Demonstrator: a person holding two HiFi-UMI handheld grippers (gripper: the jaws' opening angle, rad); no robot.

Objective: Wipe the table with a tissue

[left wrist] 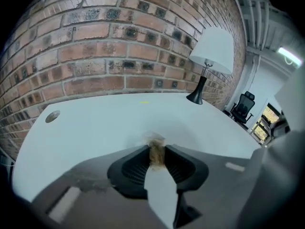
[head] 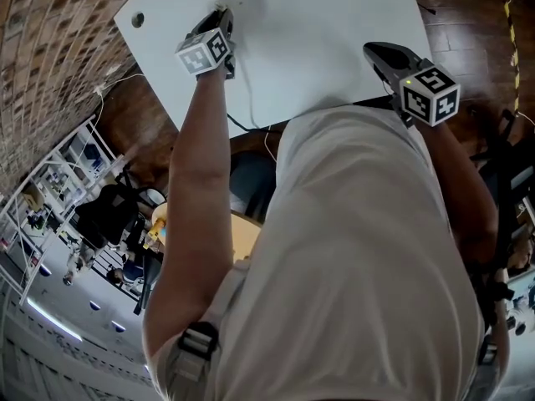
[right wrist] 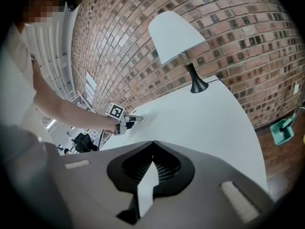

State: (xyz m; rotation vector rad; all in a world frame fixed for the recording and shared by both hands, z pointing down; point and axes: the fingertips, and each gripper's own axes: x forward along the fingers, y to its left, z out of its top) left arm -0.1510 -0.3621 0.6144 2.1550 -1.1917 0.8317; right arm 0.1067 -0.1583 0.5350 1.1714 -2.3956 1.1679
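The table (left wrist: 95,123) gives wide open room across its middle, while a lamp (left wrist: 213,51) stands at its far edge, close to the brick wall (left wrist: 119,42).

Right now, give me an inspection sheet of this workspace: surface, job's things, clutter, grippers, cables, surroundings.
Surface: white table, no spill made out.
Job's things: tissue, a brown-stained wad poking out past the jaw tips, down at the tabletop.
Clutter: lamp near the wall; round grommet in the tabletop.
Grippers: left gripper shut on the tissue; right gripper shut, nothing between its jaws, over the table.
Cables: thin dark cable at the table's near edge.
Surroundings: brick wall, office chair, wooden floor.
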